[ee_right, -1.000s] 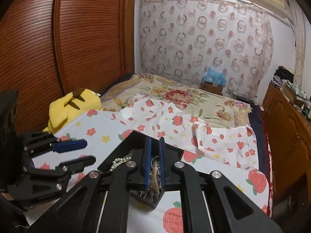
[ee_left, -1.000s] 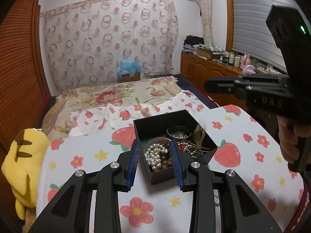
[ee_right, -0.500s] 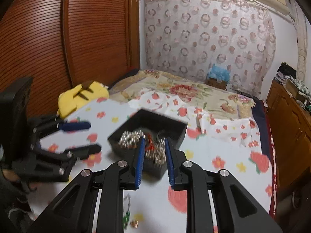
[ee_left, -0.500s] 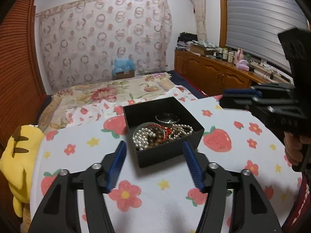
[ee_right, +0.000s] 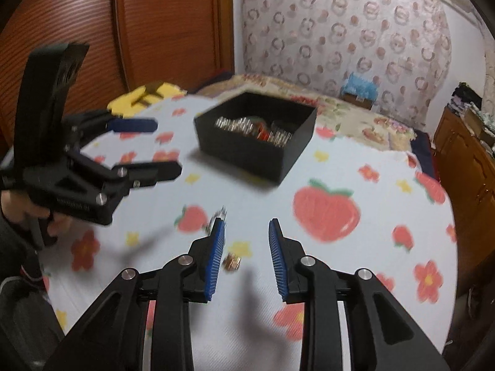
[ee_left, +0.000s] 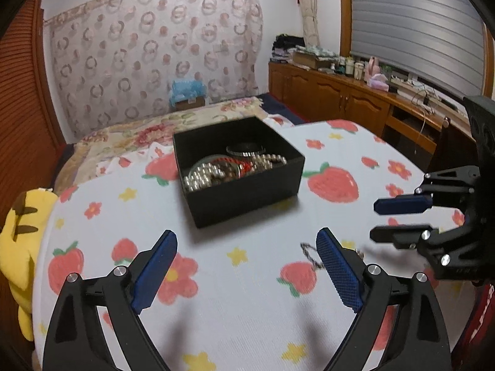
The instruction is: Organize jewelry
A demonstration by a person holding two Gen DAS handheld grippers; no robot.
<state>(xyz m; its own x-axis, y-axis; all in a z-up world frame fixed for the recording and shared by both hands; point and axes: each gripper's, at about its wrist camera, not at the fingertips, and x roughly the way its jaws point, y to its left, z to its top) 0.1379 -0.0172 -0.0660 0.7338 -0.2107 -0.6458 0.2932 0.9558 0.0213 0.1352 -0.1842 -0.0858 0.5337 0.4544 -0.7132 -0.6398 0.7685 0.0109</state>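
Observation:
A black open box (ee_left: 238, 170) sits on the strawberry-print cloth and holds pearl strands, a red piece and a metal bangle; it also shows in the right wrist view (ee_right: 256, 136). My left gripper (ee_left: 247, 262) is open and empty, well short of the box. My right gripper (ee_right: 246, 253) is open and empty; it shows at the right of the left wrist view (ee_left: 389, 219). A thin chain (ee_left: 311, 256) lies on the cloth by my left gripper's right finger. A small gold piece (ee_right: 231, 262) lies between my right gripper's fingers, beside another small piece (ee_right: 218, 216).
The table with the strawberry cloth (ee_left: 247, 309) ends close on all sides. A yellow plush toy (ee_left: 18, 232) lies off the left edge. A bed (ee_left: 139, 130) lies behind the table, a wooden cabinet (ee_left: 340, 99) at the right.
Both grippers pulled back from the box and opened wide. The right gripper let go of the jewelry it held over the box. The box now stands alone on the cloth.

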